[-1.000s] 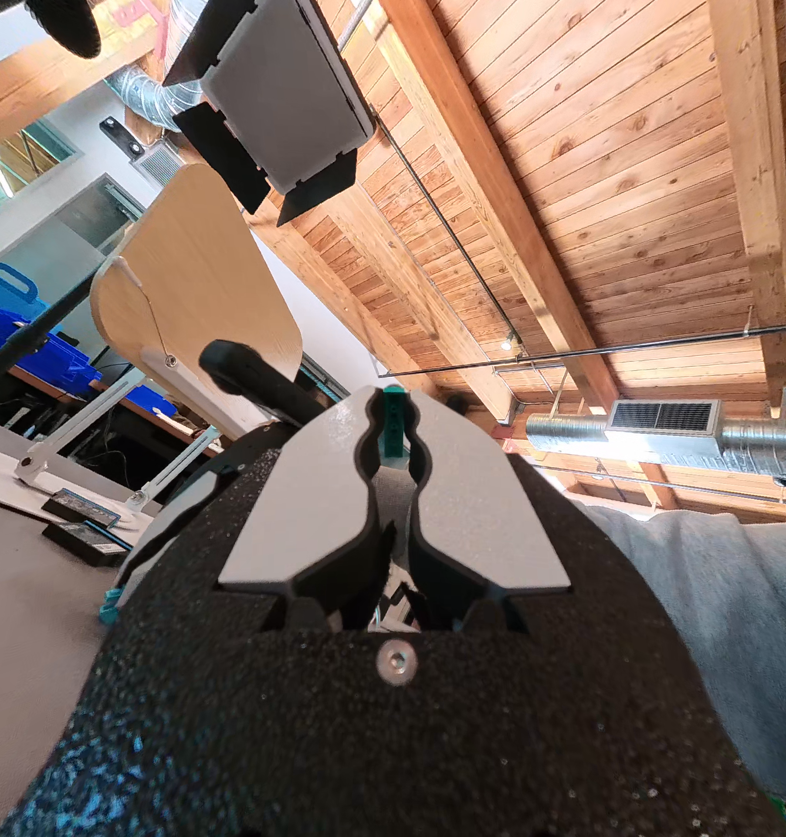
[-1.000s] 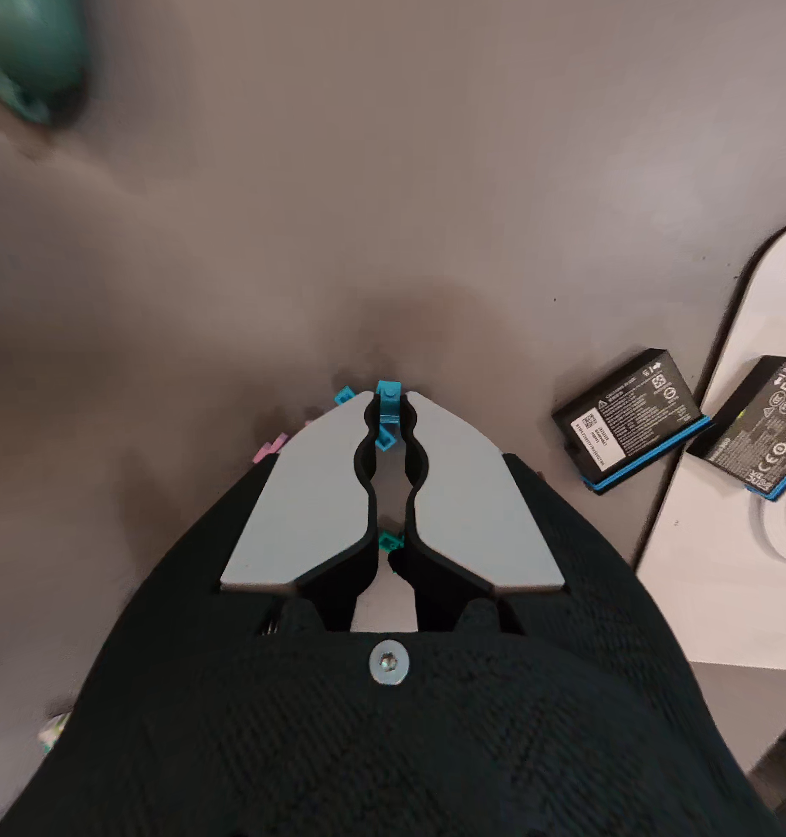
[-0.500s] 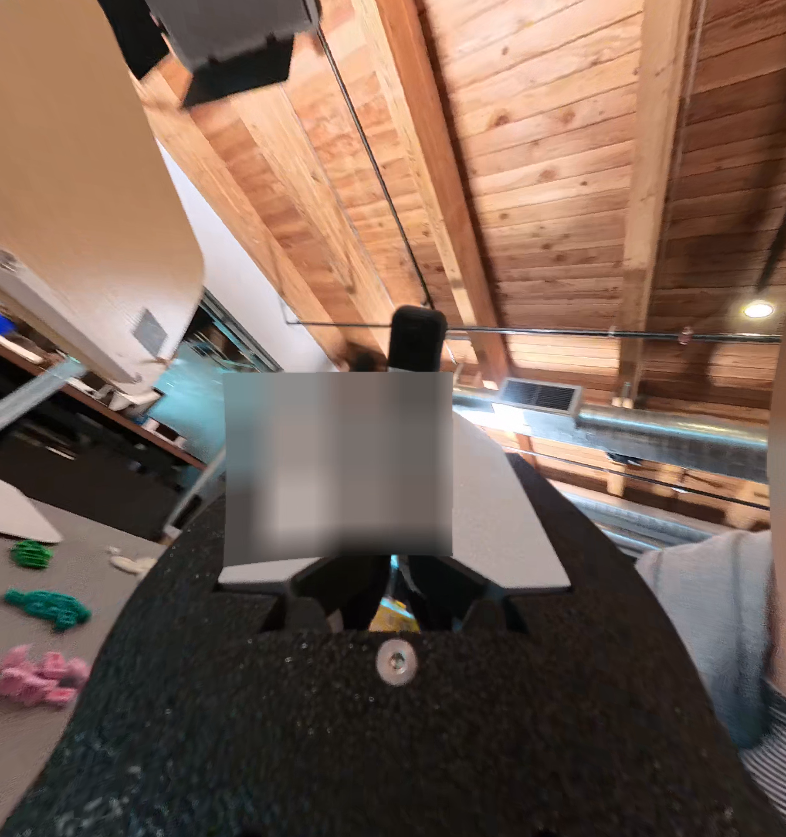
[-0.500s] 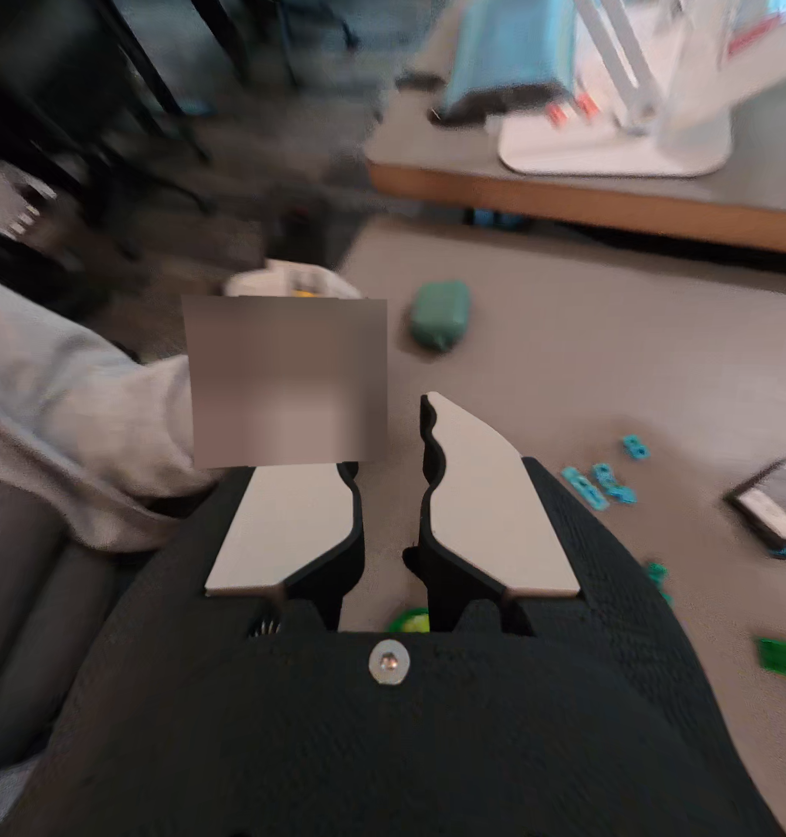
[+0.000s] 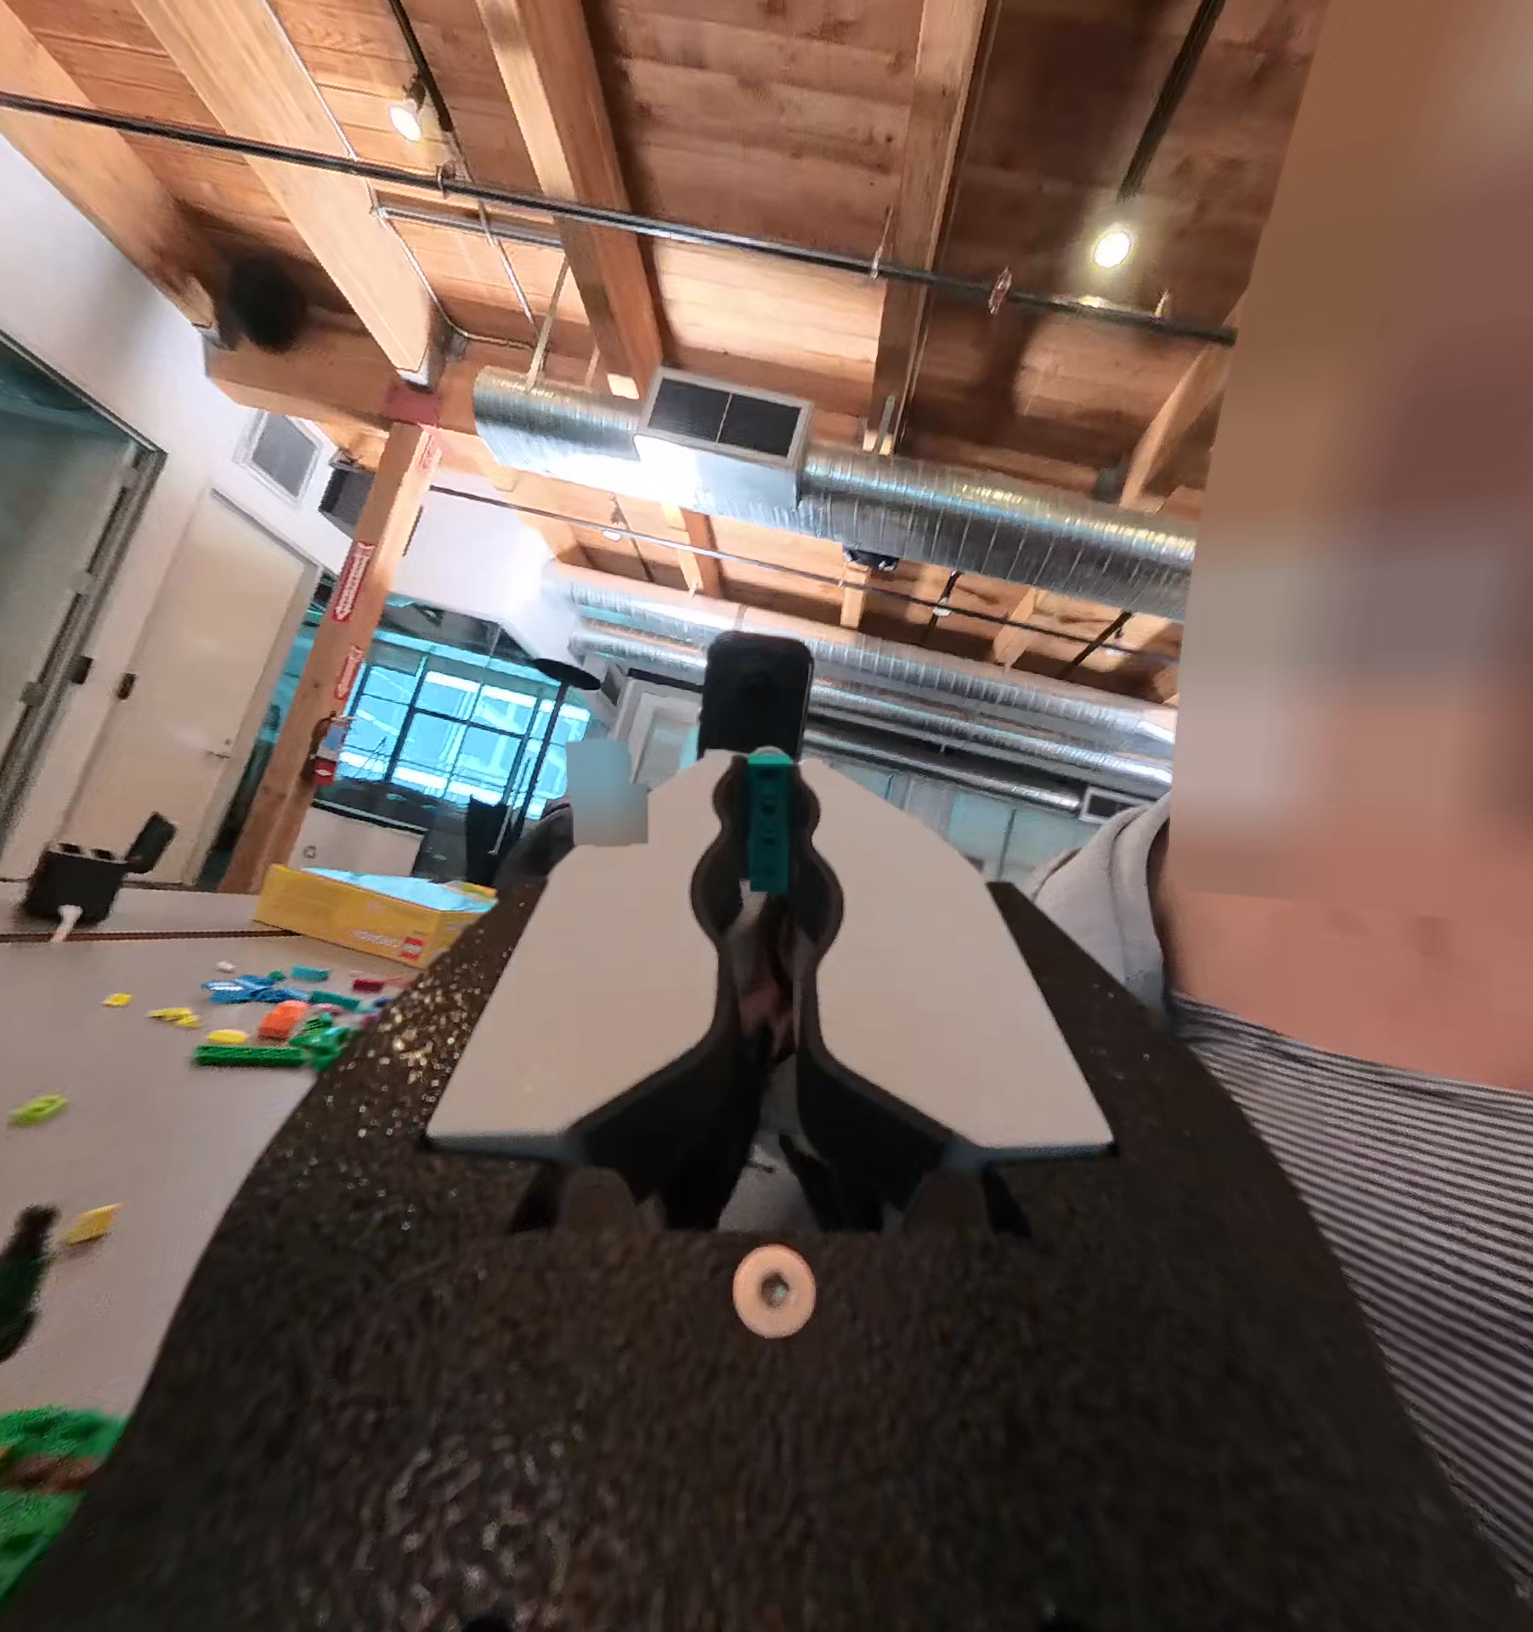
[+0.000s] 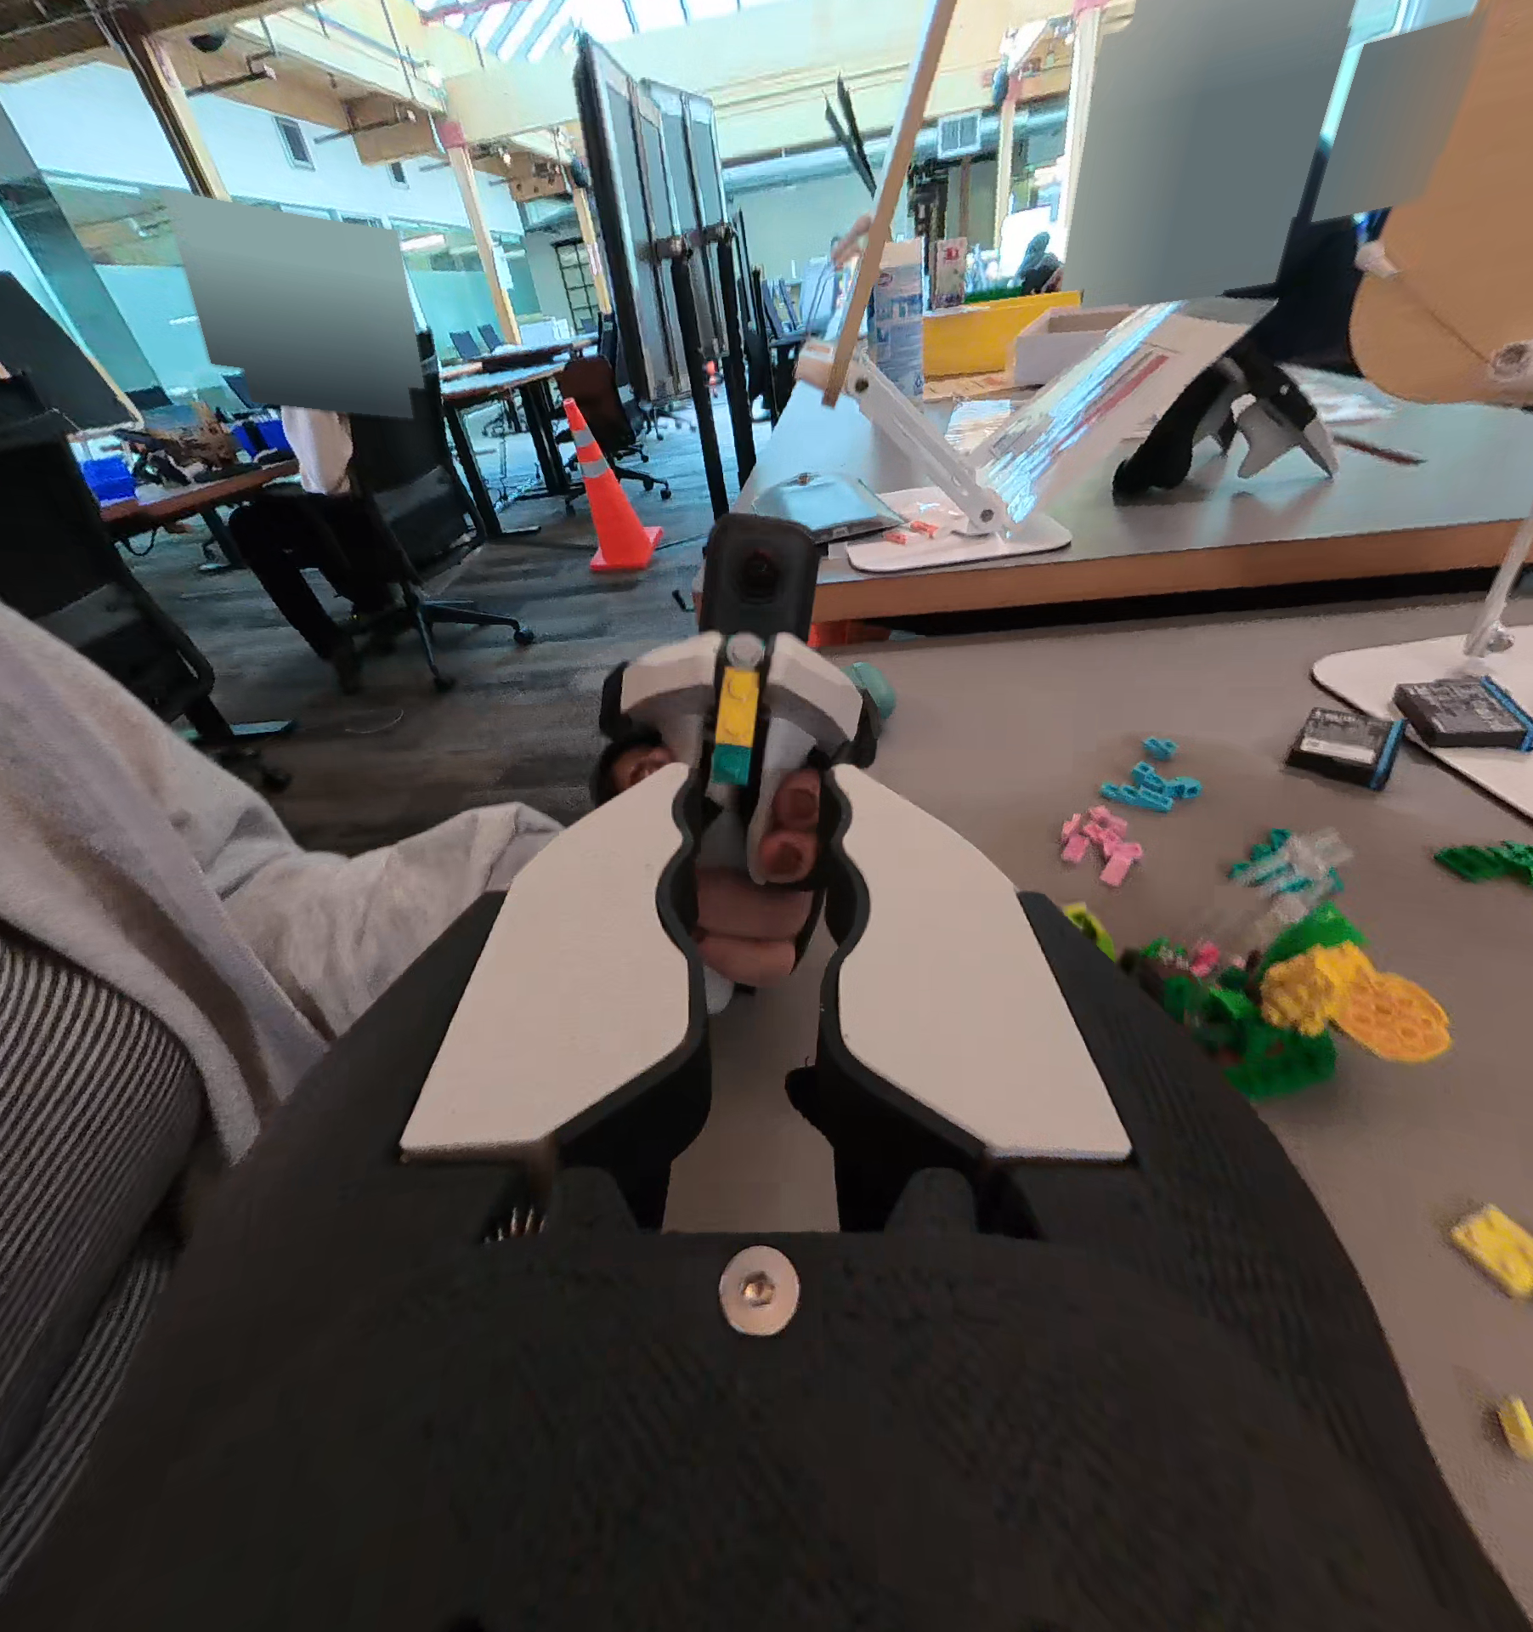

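Teal-and-yellow brick stack (image 6: 733,733) is being pinched by left gripper (image 5: 767,777); right gripper (image 6: 758,795) is being held open, empty. Thin edge-on hold: the stack is likely being put at risk of twisting out and dropping toward the counter (image 6: 1054,706) edge.

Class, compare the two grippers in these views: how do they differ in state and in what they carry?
The left gripper is clamped on a yellow-and-teal brick stack; the right gripper stands open, holding nothing. The left points back toward the right, which faces it. Both share pale fingers on black bodies.
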`<state>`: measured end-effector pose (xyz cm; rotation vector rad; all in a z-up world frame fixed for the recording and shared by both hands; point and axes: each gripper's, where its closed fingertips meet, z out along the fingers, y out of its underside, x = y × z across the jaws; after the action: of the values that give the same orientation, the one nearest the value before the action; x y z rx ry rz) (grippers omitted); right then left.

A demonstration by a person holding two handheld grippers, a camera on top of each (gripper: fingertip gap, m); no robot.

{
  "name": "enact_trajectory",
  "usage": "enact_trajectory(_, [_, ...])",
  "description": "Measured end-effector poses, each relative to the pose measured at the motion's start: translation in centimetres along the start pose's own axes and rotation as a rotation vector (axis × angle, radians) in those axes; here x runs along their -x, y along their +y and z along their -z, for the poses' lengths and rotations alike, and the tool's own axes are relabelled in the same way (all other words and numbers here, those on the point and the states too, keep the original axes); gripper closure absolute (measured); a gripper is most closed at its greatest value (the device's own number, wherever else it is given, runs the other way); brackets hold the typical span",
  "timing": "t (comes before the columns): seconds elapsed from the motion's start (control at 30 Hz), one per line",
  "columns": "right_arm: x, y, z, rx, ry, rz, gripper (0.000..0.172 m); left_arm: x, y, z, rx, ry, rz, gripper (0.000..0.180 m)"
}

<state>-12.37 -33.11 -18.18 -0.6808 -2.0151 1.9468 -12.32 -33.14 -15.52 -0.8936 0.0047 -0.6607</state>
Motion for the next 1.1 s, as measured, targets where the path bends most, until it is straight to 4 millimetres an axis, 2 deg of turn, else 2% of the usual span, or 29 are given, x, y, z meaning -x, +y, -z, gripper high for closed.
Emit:
enact_trajectory(0.07, [0.3,1.0,1.0,0.016,-0.018,-0.013,0.149,-0.1,1.2,-0.8,0.015,0.018,0.028,0.173])
enact_trajectory(0.13, [0.5,1.4,1.8,0.003,-0.03,-0.02,0.148,0.3,3.6,-1.7,0.118,-0.01,0.006,0.173])
enact_trajectory(0.17, [0.5,1.4,2.3,-0.009,-0.03,-0.008,0.155,0.5,4.6,-2.1,0.165,-0.03,-0.013,0.172])
enact_trajectory(0.2, [0.6,1.6,2.8,-0.006,-0.039,0.021,0.164,0.5,5.0,-2.3,0.175,-0.034,-0.036,0.173])
enact_trajectory(0.3, [0.2,2.4,4.1,0.031,-0.001,0.107,0.164,1.0,6.4,-3.0,0.218,-0.057,-0.07,0.172])
enact_trajectory(0.47, [1.0,3.1,6.1,0.003,-0.018,0.148,0.165,0.0,8.2,-3.9,0.282,0.004,-0.055,0.171])
enact_trajectory(0.6, [1.0,3.3,7.0,0.003,0.03,0.231,0.165,-0.2,8.2,-3.9,0.274,0.017,-0.023,0.17])
enact_trajectory(0.73, [0.9,3.5,7.2,0.027,0.055,0.273,0.165,-0.1,8.3,-3.8,0.287,-0.012,-0.082,0.173])
enact_trajectory(0.9, [0.7,3.6,7.2,0.017,0.049,0.233,0.165,0.3,8.4,-3.8,0.29,-0.029,-0.071,0.173])
enact_trajectory(1.03, [0.7,3.5,7.2,0.001,0.038,0.218,0.165,0.5,9.1,-3.8,0.321,-0.031,-0.024,0.165])
enact_trajectory(1.1, [0.8,3.5,7.2,-0.008,0.039,0.22,0.165,0.3,9.0,-3.8,0.318,-0.018,-0.032,0.171])
